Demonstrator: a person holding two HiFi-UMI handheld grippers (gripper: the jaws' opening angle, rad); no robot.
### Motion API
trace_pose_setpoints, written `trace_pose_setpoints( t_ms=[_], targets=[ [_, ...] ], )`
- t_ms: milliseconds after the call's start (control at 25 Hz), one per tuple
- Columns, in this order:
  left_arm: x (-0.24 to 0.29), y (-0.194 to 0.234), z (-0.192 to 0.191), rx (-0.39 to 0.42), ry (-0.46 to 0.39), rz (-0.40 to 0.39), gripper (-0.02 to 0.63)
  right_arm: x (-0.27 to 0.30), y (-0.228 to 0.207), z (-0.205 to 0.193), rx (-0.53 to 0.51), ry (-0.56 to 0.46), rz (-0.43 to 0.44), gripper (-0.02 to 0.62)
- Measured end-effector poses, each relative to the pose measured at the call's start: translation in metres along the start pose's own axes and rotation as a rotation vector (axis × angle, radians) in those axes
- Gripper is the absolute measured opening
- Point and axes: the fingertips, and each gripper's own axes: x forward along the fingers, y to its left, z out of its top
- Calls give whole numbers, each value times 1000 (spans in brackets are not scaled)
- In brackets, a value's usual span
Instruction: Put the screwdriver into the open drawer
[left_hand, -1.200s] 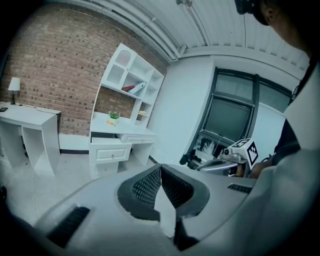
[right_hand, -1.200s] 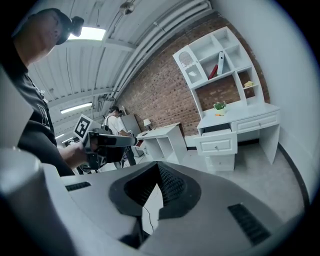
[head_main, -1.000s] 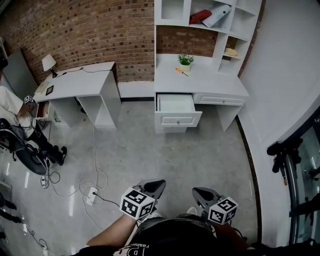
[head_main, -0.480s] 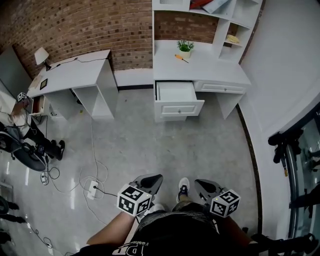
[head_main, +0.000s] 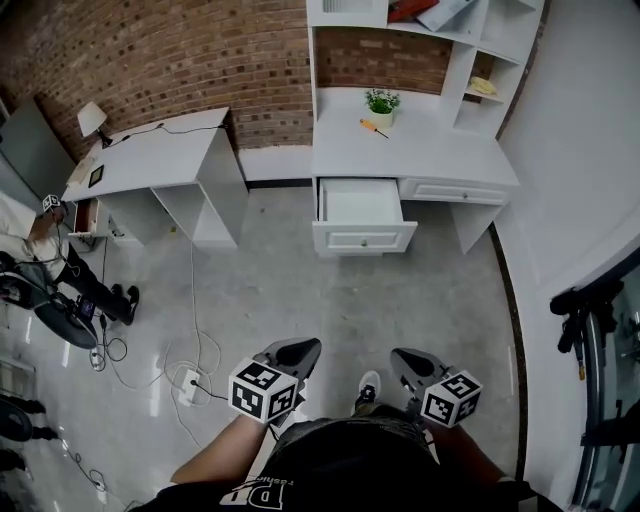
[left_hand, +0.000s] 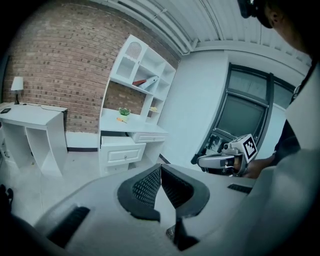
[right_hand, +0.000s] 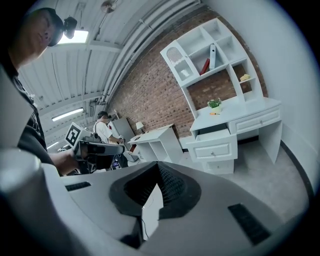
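Observation:
The screwdriver (head_main: 373, 128), orange-handled, lies on the white desk (head_main: 440, 160) beside a small potted plant (head_main: 382, 103). Below it the left drawer (head_main: 358, 205) is pulled open and looks empty. Both grippers are far from the desk, held low over the floor in front of the person. My left gripper (head_main: 303, 351) is shut with nothing in it, and my right gripper (head_main: 403, 359) is shut and empty too. In the left gripper view the screwdriver (left_hand: 120, 119) is a small speck on the desk. The right gripper view shows the open drawer (right_hand: 212, 134) ahead.
A second white desk (head_main: 150, 165) with a lamp stands at the left against the brick wall. Cables and a power strip (head_main: 184, 385) lie on the grey floor at the left. A seated person (head_main: 40, 235) is at the far left. Shelves (head_main: 470, 40) rise above the desk.
The person has stepped forward across the floor, a shoe now showing between the grippers. Both grippers came along, still shut and side by side.

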Motion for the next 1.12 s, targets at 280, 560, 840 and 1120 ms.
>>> trace_pose_setpoints(
  t_ms=[280, 560, 840, 1120],
  targets=[
    [67, -3, 60, 41, -40, 26, 18, 9, -73, 50, 21, -25, 34, 5],
    [127, -5, 86, 42, -36, 59, 18, 7, -133, 69, 17, -8, 60, 5],
    [156, -12, 83, 0, 18, 61, 18, 8, -158, 77, 40, -9, 89, 5],
    [182, -8, 87, 5, 31, 54, 18, 10, -177, 69, 74, 6, 79, 5]
  ],
)
